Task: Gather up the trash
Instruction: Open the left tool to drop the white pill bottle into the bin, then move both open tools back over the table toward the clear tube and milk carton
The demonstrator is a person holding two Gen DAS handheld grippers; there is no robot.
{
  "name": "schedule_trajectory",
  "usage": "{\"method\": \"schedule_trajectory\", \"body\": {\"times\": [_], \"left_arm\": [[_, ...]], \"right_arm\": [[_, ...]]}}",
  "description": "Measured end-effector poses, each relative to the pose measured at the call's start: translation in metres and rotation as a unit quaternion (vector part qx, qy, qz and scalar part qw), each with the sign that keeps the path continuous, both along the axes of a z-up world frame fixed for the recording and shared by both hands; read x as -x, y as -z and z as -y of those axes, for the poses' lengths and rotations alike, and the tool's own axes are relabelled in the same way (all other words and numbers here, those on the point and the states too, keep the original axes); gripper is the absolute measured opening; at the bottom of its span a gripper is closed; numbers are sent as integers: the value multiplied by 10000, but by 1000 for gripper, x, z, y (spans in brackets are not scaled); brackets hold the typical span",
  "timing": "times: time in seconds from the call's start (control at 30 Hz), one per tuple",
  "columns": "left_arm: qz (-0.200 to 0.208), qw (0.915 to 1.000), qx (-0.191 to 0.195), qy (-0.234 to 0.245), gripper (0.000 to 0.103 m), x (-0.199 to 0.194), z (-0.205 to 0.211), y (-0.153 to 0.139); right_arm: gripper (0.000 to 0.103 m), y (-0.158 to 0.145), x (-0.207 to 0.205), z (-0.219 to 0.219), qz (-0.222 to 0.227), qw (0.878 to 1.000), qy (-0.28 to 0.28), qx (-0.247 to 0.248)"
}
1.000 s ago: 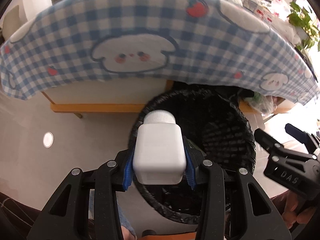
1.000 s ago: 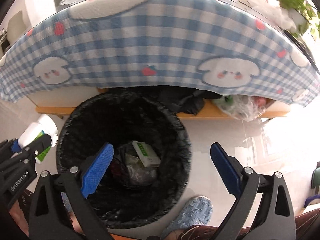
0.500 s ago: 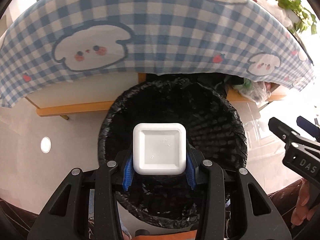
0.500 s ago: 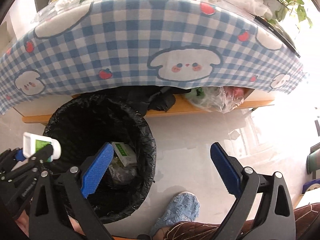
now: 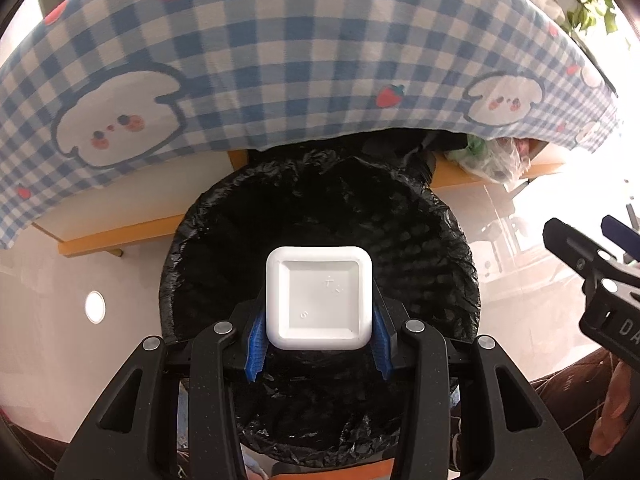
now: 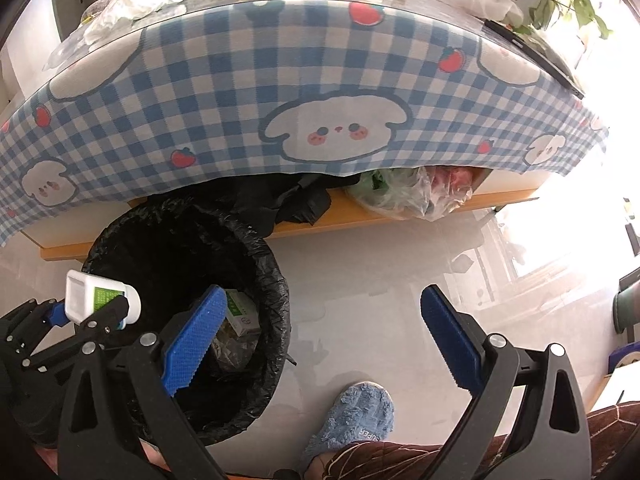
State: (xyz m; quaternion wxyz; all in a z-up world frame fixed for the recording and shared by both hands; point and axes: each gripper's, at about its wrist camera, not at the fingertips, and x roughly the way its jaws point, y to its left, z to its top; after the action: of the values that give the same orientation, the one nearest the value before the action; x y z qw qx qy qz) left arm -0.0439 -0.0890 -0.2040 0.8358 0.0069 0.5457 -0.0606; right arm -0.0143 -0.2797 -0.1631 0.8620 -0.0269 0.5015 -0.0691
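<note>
A small white square plastic bottle (image 5: 319, 298) with a green label is clamped between the blue pads of the left gripper (image 5: 319, 336), base toward the camera, above the round bin lined with a black plastic bag (image 5: 448, 240). The drop step is judged in hand; only opening the jaws is called for. The right gripper (image 6: 320, 338), at 3 o'clock, is held wide apart and empty. The label's writing cannot be read; "DA" is seen on the right gripper.

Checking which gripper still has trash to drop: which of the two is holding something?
The left gripper: its blue pads clamp a white bottle over the bin. The right gripper stands wide open, empty.
</note>
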Motion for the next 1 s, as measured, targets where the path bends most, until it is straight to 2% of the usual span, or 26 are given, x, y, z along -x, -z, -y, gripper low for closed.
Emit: {"method": "schedule_trajectory", "body": {"times": [0.07, 0.13, 0.3, 0.4, 0.53, 0.83, 1.0], "left_arm": [[25, 10000, -57, 20, 46, 0, 1, 0], [75, 9999, -77, 5, 60, 1, 1, -2], [193, 9996, -186, -35, 74, 0, -4, -9], [301, 9991, -259, -147, 87, 0, -10, -20], [503, 9980, -265, -266, 97, 3, -17, -39], [647, 9970, -97, -413, 97, 9, -28, -73], [934, 9944, -165, -474, 97, 14, -30, -104]], "right_arm": [[94, -1, 0, 2, 15, 10000, 27, -10], [94, -3, 0, 3, 34, 10000, 52, -29], [94, -6, -2, 2, 76, 10000, 43, -43], [94, -12, -2, 0, 145, 9999, 3, -17], [94, -22, 1, 0, 270, 9996, -29, -33], [94, -48, 6, 1, 578, 9982, -120, -69], [94, -71, 10, 0, 818, 9961, -256, -205]]}}
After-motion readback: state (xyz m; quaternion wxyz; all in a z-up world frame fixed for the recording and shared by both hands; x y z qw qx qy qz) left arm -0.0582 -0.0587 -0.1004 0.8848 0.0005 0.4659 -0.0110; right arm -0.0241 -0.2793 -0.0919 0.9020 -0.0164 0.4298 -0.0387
